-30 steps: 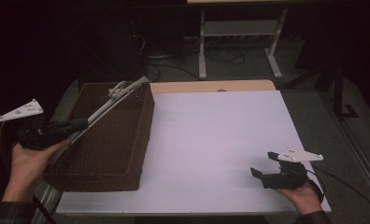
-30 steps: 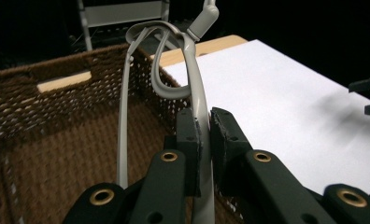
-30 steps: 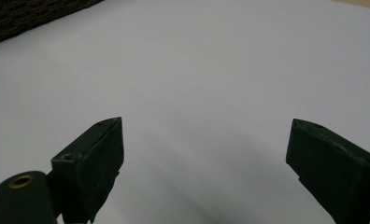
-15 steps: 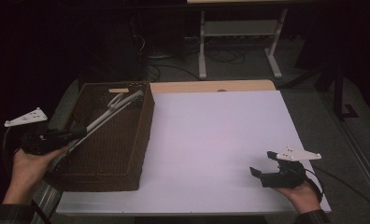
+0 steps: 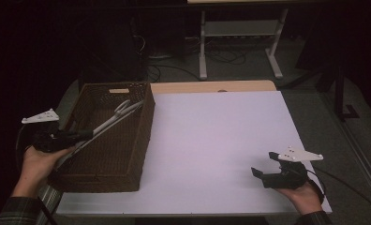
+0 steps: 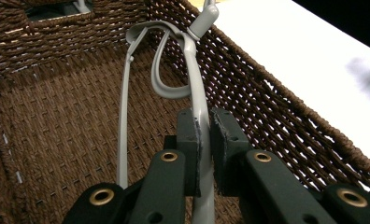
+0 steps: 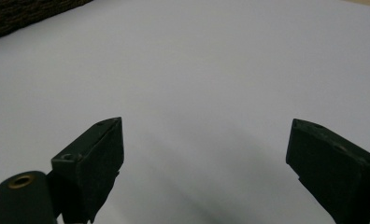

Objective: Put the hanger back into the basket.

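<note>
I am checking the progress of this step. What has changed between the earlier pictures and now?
The left gripper, shut on the grey tongs, has come down, so the tongs' far end, which stuck up above the wicker basket rim, now lies lower, inside the basket. Nothing was let go. The right gripper stayed open in place over the white table, and the basket did not move.

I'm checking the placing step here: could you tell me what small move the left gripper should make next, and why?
Probably a little lower, then open. The left gripper is shut on one arm of the grey tongs, whose far end rests near the inner wall of the wicker basket while the held end is above the basket floor. Lowering first should let the tongs settle without dropping.
</note>
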`<act>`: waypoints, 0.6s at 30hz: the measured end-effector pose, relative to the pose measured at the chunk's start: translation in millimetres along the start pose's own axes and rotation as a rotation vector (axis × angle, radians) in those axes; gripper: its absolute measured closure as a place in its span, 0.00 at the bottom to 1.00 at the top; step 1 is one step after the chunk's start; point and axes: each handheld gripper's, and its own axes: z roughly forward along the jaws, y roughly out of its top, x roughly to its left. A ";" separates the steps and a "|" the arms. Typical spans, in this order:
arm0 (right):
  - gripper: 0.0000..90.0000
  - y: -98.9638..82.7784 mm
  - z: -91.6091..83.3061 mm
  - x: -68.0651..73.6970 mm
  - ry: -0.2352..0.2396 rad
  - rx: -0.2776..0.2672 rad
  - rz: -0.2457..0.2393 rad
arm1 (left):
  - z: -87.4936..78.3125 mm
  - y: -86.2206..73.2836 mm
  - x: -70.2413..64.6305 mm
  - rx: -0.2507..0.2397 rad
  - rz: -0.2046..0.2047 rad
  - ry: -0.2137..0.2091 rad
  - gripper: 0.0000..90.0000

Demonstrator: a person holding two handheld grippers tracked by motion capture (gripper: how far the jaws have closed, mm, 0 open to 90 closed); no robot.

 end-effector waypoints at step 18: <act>0.12 0.5 1.3 0.4 0.003 0.001 -0.004 | 1.3 -12.4 11.2 0.070 -0.010 -0.016 0.91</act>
